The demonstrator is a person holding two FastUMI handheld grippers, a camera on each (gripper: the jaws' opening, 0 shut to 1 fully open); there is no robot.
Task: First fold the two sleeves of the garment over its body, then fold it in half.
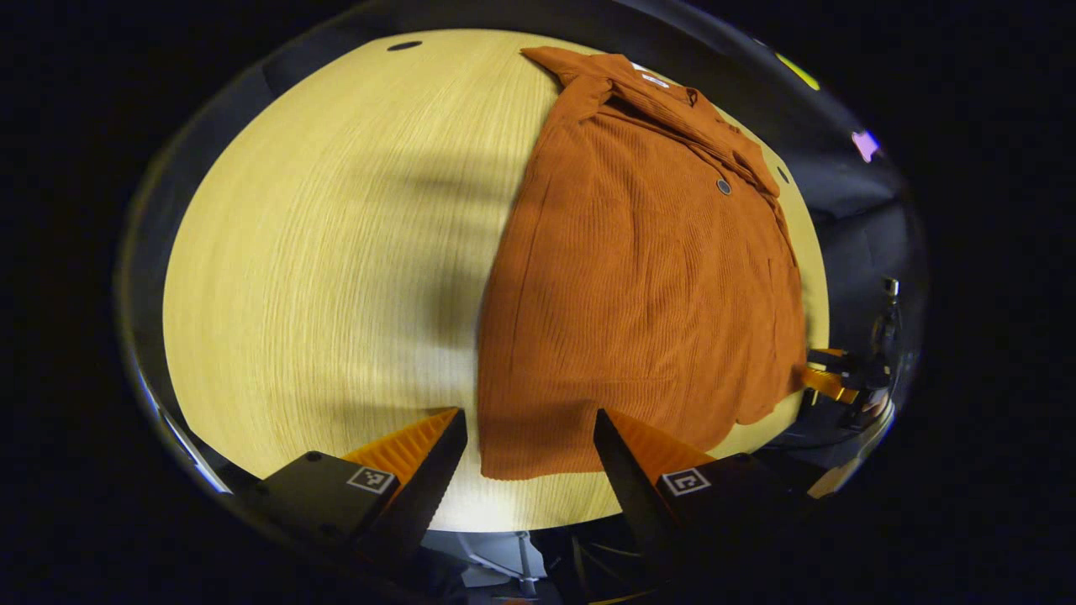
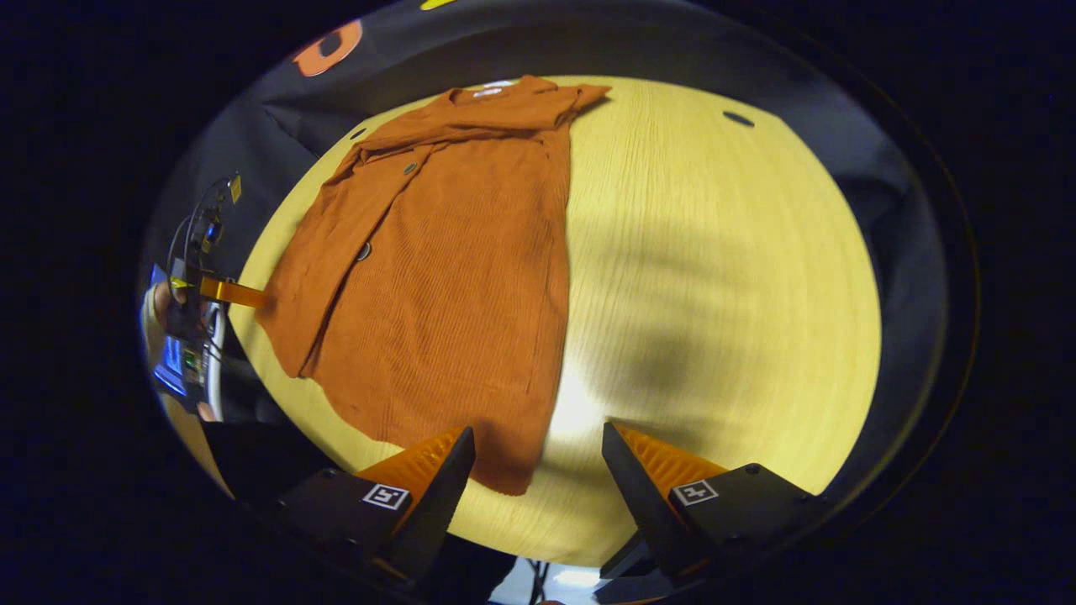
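Both grippers hang with fingers spread wide over the near table edge, holding nothing: the left gripper (image 1: 530,441) above the bottom hem corner of the garment (image 1: 639,286), the right gripper (image 2: 538,458) above the hem's other corner. Rust-orange and ribbed, that garment lies flat on the pale wooden table (image 1: 336,252), collar at the far end, sleeves folded over its body.

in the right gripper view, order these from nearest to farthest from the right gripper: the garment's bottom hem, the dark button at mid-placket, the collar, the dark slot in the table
1. Bottom hem of the rust-orange ribbed knit garment, just ahead of the right gripper, toward its left finger.
2. Dark round button, mid-garment, left.
3. Collar and dark oval slot in the pale wooden table: both at the far edge, too close to call.
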